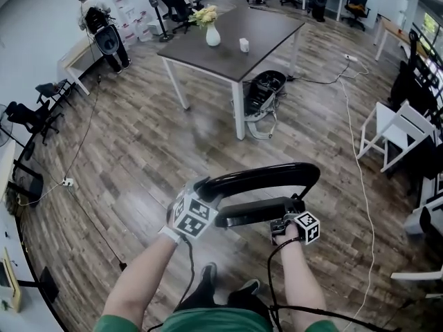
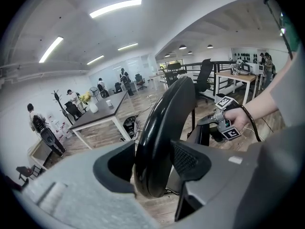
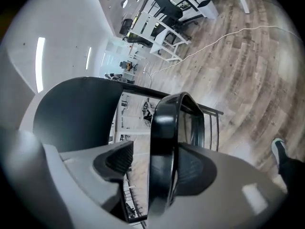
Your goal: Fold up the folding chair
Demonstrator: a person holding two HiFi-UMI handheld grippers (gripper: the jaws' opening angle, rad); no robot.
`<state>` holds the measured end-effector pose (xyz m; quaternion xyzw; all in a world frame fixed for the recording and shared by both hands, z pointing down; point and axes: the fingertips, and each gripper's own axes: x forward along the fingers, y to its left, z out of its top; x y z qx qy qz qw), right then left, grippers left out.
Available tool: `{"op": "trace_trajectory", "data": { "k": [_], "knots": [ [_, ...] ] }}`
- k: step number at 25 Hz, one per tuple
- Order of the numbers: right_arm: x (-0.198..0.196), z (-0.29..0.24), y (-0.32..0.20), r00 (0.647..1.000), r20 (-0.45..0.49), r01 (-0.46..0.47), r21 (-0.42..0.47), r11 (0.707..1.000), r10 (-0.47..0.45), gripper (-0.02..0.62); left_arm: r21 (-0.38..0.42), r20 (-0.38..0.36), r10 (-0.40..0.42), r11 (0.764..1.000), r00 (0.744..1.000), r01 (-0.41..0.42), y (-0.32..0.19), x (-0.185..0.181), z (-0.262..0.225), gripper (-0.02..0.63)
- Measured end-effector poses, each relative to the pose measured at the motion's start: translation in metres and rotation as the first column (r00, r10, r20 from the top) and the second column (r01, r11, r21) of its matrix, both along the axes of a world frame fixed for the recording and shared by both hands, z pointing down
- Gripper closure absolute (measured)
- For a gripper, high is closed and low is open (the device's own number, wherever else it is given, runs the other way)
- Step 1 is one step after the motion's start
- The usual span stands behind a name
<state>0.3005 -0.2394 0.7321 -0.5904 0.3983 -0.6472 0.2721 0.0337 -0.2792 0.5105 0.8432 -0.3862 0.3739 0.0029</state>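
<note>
Folding chair (image 1: 256, 211) on the wood floor (image 1: 138, 171), directly below us, both claws at its upper end. We read the left claw (image 2: 152, 166) as clenched on the curved black frame tube (image 2: 167, 123), with both pads against it. Right claw (image 3: 157, 168) is released. A tube runs between its jaws, touching one pad (image 3: 195, 168), and we note a gap at the other.

Black folding chair (image 1: 263, 172) stands upright, curved back uppermost.

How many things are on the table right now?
2: a vase near the middle and a cup just right of it. Nothing seems hidden.
</note>
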Motion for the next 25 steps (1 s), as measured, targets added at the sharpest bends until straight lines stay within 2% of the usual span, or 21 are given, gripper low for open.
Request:
{"op": "trace_trajectory", "data": {
  "k": [4, 9, 13, 22, 25],
  "knots": [
    [-0.007, -0.003, 0.01, 0.999, -0.03, 0.026, -0.01, 1.0, -0.026, 0.318, -0.009, -0.012, 0.012, 1.0, 1.0, -0.013, -0.012, -0.005, 0.0, 0.37],
    [-0.003, 0.0, 0.015, 0.999, -0.03, -0.014, -0.014, 1.0, 0.013, 0.318, -0.013, -0.017, 0.023, 1.0, 1.0, -0.023, -0.015, -0.006, 0.0, 0.371],
    [-0.003, 0.0, 0.011, 0.999, -0.033, -0.012, 0.0, 1.0, 0.012, 0.318, -0.02, -0.013, 0.02, 1.0, 1.0, -0.02, -0.019, -0.005, 0.002, 0.371],
    [-0.008, -0.018, 0.033, 0.991, -0.115, 0.065, -0.016, 0.998, -0.067, 0.318, -0.025, -0.013, 0.011, 1.0, 1.0, -0.011, -0.031, -0.007, 0.002, 0.371],
    [-0.012, -0.04, 0.044, 0.976, -0.178, 0.127, 0.02, 0.992, -0.121, 0.316, -0.025, -0.013, 0.006, 1.0, 1.0, -0.006, -0.036, -0.009, 0.003, 0.371]
  ]
}}
